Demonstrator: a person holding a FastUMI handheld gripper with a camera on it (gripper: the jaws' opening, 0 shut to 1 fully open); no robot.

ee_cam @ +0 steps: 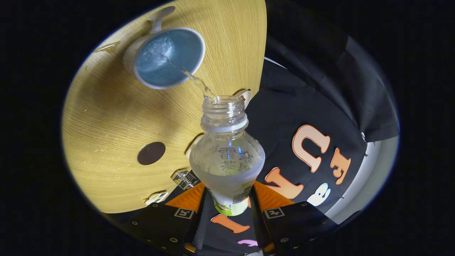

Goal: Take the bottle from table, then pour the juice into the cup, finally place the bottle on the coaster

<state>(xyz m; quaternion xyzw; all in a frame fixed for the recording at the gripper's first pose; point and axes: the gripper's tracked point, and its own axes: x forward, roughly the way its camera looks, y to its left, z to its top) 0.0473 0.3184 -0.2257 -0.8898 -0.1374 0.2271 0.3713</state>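
My gripper [229, 199] is shut on a clear plastic bottle [227, 156], both fingers pressing on its lower labelled part. The bottle is uncapped and tilted, its open neck [224, 110] pointing away from the fingers toward the cup. A thin stream of clear liquid [199, 83] runs from the neck over the rim into a white cup with a blue inside [167, 58], which stands on the wooden table [106, 117] and holds bubbling liquid. A dark round coaster [151, 153] lies flat on the table, nearer the fingers than the cup.
The table's edge runs just past the bottle's neck, with the black cloth wall beyond it. A small white object [245, 96] peeks out behind the neck. A small metal piece [184, 179] and a white item [156, 198] lie near the table's near edge.
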